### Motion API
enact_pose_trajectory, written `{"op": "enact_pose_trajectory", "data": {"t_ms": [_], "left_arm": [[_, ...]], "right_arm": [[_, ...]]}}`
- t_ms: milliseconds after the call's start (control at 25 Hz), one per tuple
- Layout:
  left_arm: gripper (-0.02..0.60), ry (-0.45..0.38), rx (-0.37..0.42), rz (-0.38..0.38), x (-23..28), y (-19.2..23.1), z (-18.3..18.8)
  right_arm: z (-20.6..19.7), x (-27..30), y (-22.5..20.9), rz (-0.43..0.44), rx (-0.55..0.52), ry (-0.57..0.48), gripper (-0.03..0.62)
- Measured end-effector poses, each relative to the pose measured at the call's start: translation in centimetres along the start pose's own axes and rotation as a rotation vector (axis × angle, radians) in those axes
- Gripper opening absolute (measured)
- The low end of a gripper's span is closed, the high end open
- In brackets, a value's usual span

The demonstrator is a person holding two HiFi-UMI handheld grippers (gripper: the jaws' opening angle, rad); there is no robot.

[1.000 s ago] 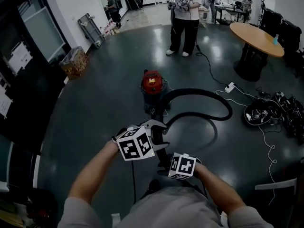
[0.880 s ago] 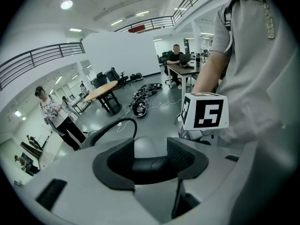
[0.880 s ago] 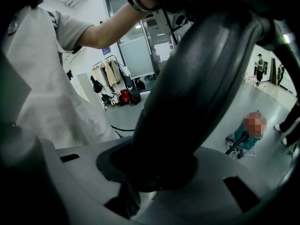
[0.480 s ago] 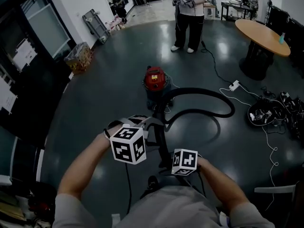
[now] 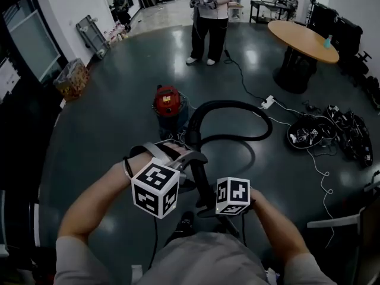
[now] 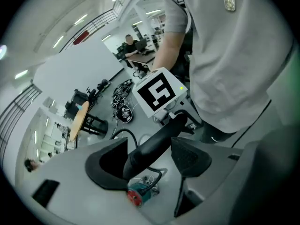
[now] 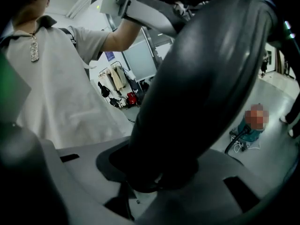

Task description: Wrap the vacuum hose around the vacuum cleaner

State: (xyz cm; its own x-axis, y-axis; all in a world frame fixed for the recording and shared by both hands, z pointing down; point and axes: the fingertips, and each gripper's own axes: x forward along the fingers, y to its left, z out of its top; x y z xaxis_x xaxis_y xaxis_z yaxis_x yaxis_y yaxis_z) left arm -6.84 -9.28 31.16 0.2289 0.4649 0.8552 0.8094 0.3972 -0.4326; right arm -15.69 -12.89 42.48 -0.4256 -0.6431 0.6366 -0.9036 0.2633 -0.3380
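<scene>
The vacuum cleaner [image 5: 168, 103], a small drum with a red top, stands on the dark floor ahead of me. Its black hose [image 5: 237, 108] loops out to the right and comes back to my hands. My left gripper [image 5: 189, 159] straddles the hose's stiff end; in the left gripper view [image 6: 150, 158] the jaws are opening, the tube [image 6: 159, 142] lying between them with a gap on the right pad's side. My right gripper [image 5: 208, 209] sits lower on the same tube and is shut on it; the hose [image 7: 201, 88] fills the right gripper view. The vacuum [image 6: 139, 194] shows far below.
A person [image 5: 208, 16] stands beyond the vacuum. A round wooden table [image 5: 303, 40] is at the back right. A power strip [image 5: 267, 101], white cables and a heap of gear [image 5: 309, 135] lie on the floor to the right. A basket [image 5: 71, 79] stands at the left wall.
My left gripper has drawn back along the hose toward my body, its cube turned lower. The right gripper keeps its hold. The vacuum and the person have shifted left in view.
</scene>
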Motion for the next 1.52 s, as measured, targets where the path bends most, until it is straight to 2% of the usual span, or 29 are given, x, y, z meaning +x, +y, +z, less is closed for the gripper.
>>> {"op": "enact_pose_trajectory", "data": {"t_ms": [160,240,320,440,560,640,840,1080,1240,1520], "left_arm": [[0.281,0.063,0.303,-0.104,2.8,-0.8,-0.3],[0.281,0.087,0.425,-0.149,4.7,-1.4,-1.3],[0.281,0.051,0.491,-0.157,6.1,-1.5,-1.6],[0.281,-0.022,0.544,-0.125,6.8,-1.0,-1.0],[0.274,-0.026,0.662,-0.086,8.3,0.2,-1.1],[0.235,-0.031,0.721,-0.101,9.6,0.5,-1.1],[0.222,-0.089,0.749,-0.181,10.6,-0.6,-0.7],[0.215,-0.079,0.753,-0.266,10.4,-1.5,-0.5],[0.209,-0.074,0.702,-0.353,9.8,-2.6,-1.0],[0.201,-0.063,0.555,-0.471,9.2,-5.0,-2.4]], "right_arm": [[-1.7,-0.3,0.0,-0.022,0.101,0.08,0.118],[-2.0,-0.5,-0.3,-0.041,0.145,0.087,0.118],[-2.0,-0.4,-0.8,-0.083,0.191,0.068,0.118],[-1.8,-0.1,-1.6,-0.145,0.259,0.036,0.118],[-2.2,-0.5,-2.6,-0.194,0.35,0.027,0.118],[-3.0,-0.7,-2.8,-0.226,0.43,0.037,0.118],[-4.8,-0.4,-2.7,-0.333,0.549,0.098,0.118],[-6.9,-0.8,-3.1,-0.516,0.605,0.236,0.118],[-6.8,-0.7,-2.7,-0.581,0.596,0.279,0.118],[-6.5,-1.7,-2.3,-0.737,0.525,0.343,0.118]]}}
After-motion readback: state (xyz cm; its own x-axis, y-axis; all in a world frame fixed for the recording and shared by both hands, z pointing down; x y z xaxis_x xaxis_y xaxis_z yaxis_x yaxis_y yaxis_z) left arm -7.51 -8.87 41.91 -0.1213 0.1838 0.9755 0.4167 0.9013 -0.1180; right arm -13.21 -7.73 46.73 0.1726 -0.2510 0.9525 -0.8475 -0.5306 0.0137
